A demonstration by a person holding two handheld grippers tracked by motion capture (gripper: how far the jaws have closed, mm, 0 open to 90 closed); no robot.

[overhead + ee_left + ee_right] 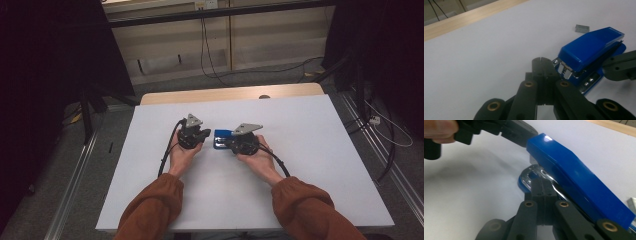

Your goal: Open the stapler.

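A blue stapler lies on the white table between my two grippers. My left gripper sits just left of it, jaws pressed together with nothing between them; its tips rest beside the stapler's front end. My right gripper comes in from the right, also shut, its tips against the metal base under the blue stapler top. The right gripper's jaw touches the stapler's side. The left gripper meets the stapler's front tip.
A small grey strip of staples lies on the table just beyond the stapler, also at the edge of the right gripper view. A wooden table edge runs along the far side. Cables and dark stands surround the table.
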